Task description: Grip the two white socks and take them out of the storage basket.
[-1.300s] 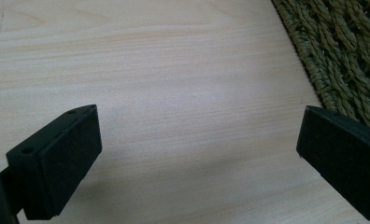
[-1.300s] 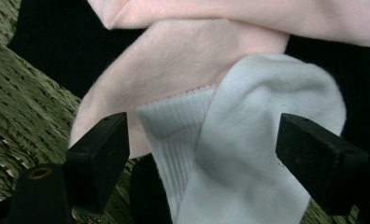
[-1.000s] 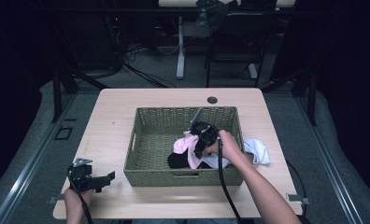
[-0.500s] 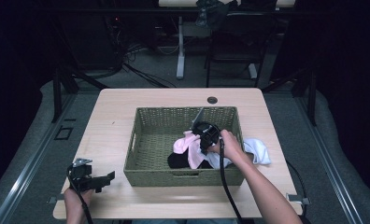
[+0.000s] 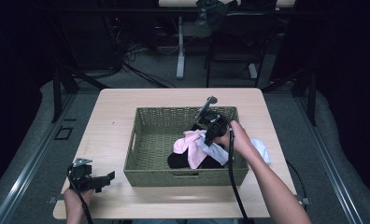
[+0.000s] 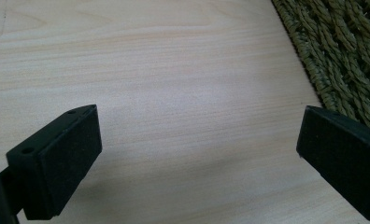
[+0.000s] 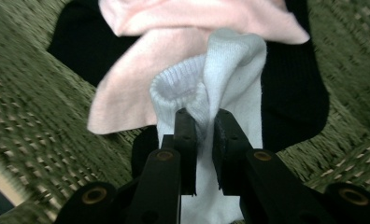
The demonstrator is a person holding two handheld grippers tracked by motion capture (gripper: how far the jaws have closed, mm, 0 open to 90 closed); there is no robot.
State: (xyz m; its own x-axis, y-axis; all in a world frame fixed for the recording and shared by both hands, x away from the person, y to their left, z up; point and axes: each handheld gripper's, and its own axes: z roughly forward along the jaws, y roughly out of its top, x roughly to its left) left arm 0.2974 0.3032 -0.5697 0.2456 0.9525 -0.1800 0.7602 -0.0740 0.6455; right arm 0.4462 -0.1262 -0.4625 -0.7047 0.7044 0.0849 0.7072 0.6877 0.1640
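Socks are heaped in the right half of a woven green basket (image 5: pixel 145 140) that stands on the pale wooden bench (image 5: pixel 113 116). A white sock (image 7: pixel 230 93) is pinched near its ribbed cuff by the right claw (image 7: pixel 204 123), whose jaws have just been closing and are now clamped tight on the fabric. In the right gripper view the white sock is seen bunched up above the jaws, with the rest of it hanging down between them. A pink sock (image 7: pixel 127 93) lies just behind and beside it, touching it, and a black sock (image 7: pixel 290 93) is spread underneath both on the basket floor. In the high view the right claw (image 5: pixel 206 135) is seen over the basket's right half, held by the person's right hand (image 5: pixel 237 137), with the pink sock (image 5: pixel 185 145) and the white sock (image 5: pixel 216 151) draped below it and the black sock (image 5: pixel 178 161) under them. Another white piece of cloth (image 5: pixel 262 150) is seen outside the basket's right wall.

The left claw (image 5: pixel 106 177) is rested low at the bench's near left edge, well apart from the socks. In the left gripper view its jaws are spread wide over bare wood, nothing is held between them, and the basket's wall (image 6: pixel 342 56) is seen at the upper right.
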